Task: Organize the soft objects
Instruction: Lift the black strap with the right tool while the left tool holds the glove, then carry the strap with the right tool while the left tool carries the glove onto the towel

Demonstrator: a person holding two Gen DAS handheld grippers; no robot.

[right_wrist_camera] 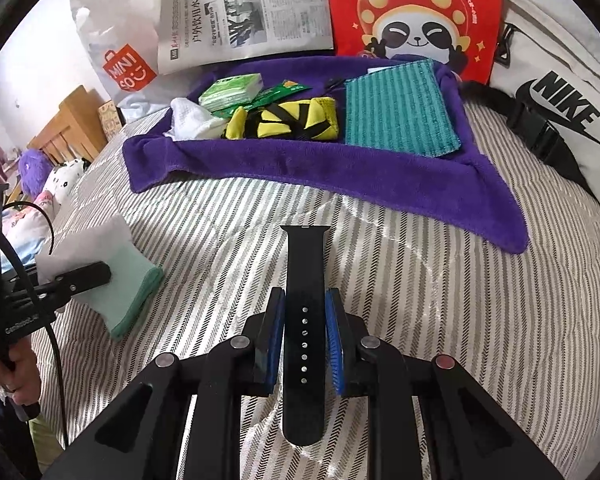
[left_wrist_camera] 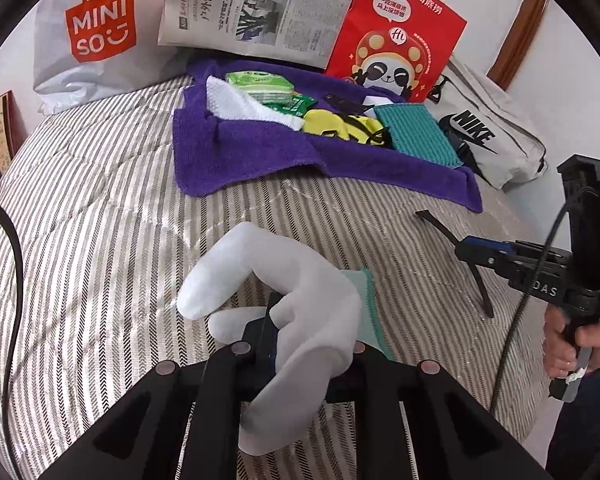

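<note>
Two claws are clenched on soft items above the striped bed (right_wrist_camera: 440,280). Nearest, the left claw (left_wrist_camera: 300,344) pinches a white sock (left_wrist_camera: 300,300); the right claw (right_wrist_camera: 305,336) clamps a black watch strap (right_wrist_camera: 305,280). Beyond lies a purple towel (right_wrist_camera: 300,168), likely their destination, already carrying sorted items.

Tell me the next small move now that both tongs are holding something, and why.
Probably carry the watch strap in the right tongs forward to the purple towel, beside the teal cloth; the other sorted items already lie there.
</note>
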